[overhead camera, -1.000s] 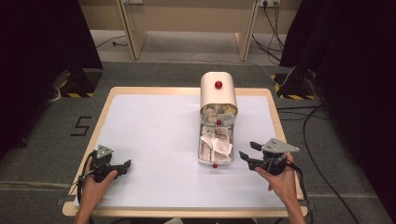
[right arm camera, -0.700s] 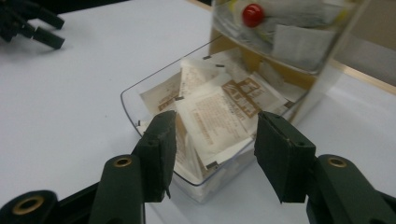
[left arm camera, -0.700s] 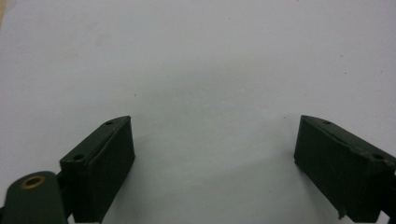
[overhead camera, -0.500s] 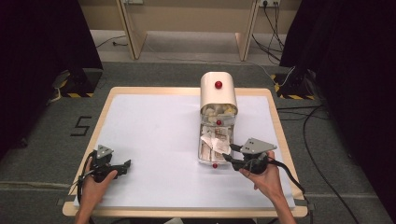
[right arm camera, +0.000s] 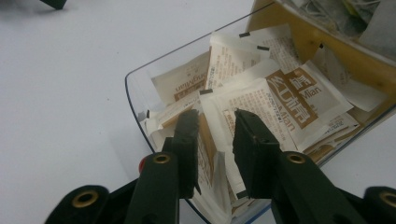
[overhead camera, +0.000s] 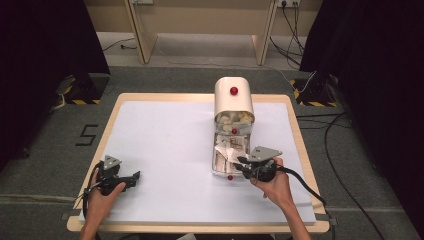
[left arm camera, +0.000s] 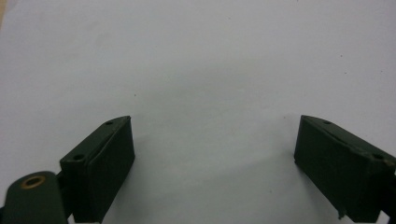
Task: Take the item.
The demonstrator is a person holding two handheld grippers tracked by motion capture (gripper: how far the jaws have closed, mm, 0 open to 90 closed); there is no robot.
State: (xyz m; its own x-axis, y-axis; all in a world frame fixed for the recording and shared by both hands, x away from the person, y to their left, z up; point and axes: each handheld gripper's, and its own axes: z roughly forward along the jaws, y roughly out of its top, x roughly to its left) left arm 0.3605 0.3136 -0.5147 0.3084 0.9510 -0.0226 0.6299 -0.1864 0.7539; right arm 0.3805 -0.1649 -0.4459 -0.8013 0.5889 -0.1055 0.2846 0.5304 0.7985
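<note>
A cream dispenser box with red knobs stands at the table's far right of centre. Its clear drawer is pulled out toward me and holds several white and brown sachets. My right gripper reaches into the drawer from the right. In the right gripper view its jaws stand a narrow gap apart, open, with one sachet's edge between them. My left gripper rests on the table near the front left corner. Its jaws are wide open with nothing between them.
The white table top has a wooden rim. A person's hands hold both grippers at the front edge. A cable trails from the right gripper off the right side. Dark curtains and floor cables surround the table.
My right gripper has moved left from beside the drawer to over it, with its jaws now among the sachets. The left gripper has stayed in place.
</note>
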